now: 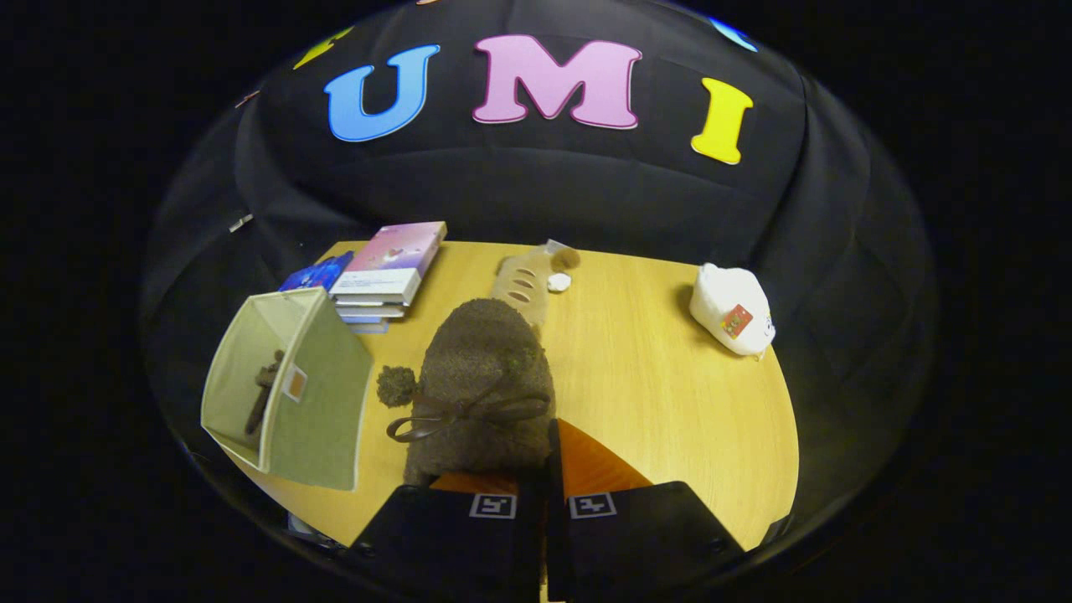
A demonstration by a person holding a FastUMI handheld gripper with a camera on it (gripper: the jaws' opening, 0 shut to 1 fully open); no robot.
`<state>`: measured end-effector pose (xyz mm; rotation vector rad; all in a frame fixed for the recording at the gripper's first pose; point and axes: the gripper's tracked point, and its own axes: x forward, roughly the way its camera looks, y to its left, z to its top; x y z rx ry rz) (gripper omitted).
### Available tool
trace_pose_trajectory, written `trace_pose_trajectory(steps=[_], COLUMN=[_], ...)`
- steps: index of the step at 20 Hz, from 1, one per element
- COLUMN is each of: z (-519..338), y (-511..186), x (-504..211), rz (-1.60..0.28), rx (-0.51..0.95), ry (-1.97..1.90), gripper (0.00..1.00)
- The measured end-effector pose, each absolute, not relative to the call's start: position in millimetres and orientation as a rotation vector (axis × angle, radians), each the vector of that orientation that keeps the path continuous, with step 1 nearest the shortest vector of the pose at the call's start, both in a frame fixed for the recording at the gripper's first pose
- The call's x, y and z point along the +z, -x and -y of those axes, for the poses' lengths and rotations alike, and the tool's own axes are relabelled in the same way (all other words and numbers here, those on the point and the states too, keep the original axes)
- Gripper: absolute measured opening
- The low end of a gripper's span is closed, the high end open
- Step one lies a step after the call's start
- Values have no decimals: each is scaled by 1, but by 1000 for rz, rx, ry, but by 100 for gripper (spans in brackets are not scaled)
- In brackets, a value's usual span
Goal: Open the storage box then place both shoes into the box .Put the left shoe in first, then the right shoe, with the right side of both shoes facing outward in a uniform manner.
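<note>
A brown fuzzy shoe with a bow and a pom-pom sits right at my fingers, toe pointing away from me. My gripper is shut on the shoe's near rim, the two fingers almost together. To the left of the shoe stands the pale green fabric storage box, open towards me and tipped so I see into it. Inside it lies a dark brown thing that looks like the other shoe, mostly hidden by the box wall. I cannot tell whether the held shoe rests on the wooden table.
A stack of books lies beyond the box at the table's far left. A beige perforated piece with a small white object lies beyond the shoe. A white plush item sits at the far right.
</note>
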<state>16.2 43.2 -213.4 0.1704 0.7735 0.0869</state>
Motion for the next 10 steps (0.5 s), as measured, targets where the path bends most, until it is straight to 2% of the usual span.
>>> trace_pose_trajectory(steps=[5, 10], z=[-128, -227], y=[-41, -49], x=[-159, -141], rz=[-743, -755], rx=[188, 296], ry=[-195, -239], gripper=[8, 8])
